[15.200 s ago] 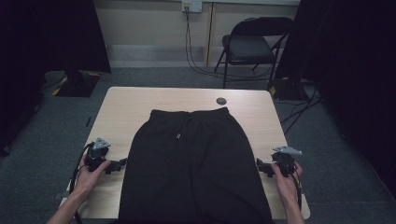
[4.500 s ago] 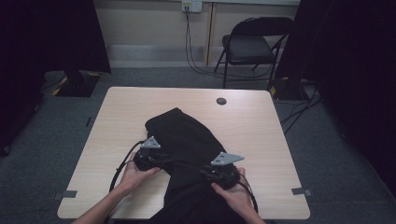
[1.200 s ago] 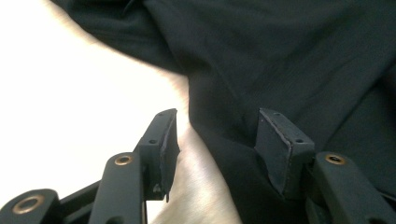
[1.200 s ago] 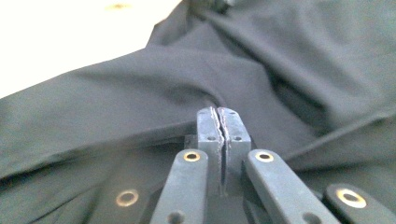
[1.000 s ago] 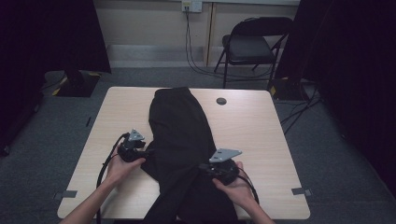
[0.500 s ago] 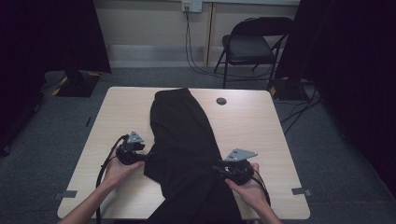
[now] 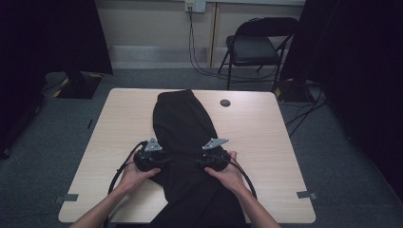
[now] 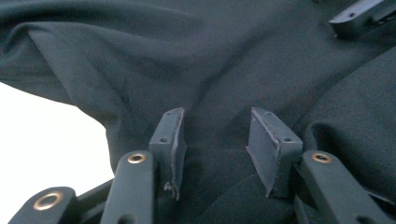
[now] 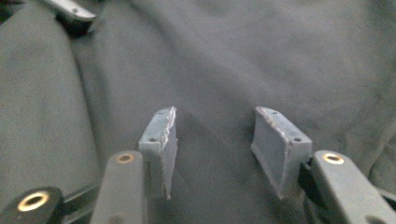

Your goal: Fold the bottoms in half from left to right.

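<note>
A: Shorts [image 7: 183, 126] where?
B: Mid-table [image 7: 266, 142], folded lengthwise, long axis running away from the person, near end off the front edge.
A: Grippers?
B: Left gripper [image 7: 159, 161] and right gripper [image 7: 202, 161] flank the near part, facing inward. Left's jaws just narrowed, right's just widened; both released, cloth between, unpinched. Equally near.

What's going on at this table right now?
A person is folding black shorts on a wooden table, one gripper in each hand. The garment lies as a long narrow strip. The left gripper and right gripper both sit over the fabric with jaws apart, nothing pinched; the right's have just been opening, the left's closing.
</note>
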The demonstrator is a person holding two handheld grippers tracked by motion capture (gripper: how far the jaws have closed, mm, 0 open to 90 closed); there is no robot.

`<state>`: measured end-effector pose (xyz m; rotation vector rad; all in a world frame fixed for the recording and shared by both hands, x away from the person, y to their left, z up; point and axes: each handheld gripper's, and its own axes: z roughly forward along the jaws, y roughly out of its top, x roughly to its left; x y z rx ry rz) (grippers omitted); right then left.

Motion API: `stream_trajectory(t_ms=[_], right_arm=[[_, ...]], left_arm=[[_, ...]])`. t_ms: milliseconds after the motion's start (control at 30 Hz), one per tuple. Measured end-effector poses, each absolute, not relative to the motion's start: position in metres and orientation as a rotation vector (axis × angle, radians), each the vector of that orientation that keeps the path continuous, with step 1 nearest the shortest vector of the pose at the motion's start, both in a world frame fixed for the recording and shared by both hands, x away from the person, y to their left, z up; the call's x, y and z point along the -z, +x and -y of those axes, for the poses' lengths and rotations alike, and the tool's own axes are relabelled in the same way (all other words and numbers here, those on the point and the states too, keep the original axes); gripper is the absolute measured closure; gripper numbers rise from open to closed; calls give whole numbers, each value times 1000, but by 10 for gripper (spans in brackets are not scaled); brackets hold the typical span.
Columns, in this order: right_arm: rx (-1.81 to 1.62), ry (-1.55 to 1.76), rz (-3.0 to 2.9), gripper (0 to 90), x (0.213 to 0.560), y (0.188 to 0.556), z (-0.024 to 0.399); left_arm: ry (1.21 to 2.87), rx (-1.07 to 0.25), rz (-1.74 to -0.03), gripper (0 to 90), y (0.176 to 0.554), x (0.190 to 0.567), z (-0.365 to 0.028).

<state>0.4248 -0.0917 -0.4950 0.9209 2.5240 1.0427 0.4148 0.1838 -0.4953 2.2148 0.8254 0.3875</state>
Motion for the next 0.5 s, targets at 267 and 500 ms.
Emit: stream_trajectory(t_ms=[267, 500], right_arm=[[-1031, 893, -2564, 494, 493, 402, 107], [-1048, 903, -2564, 494, 493, 361, 122]], left_arm=[[2184, -363, -839, 488, 415, 498, -184], [2205, -331, -757, 453, 403, 499, -169]])
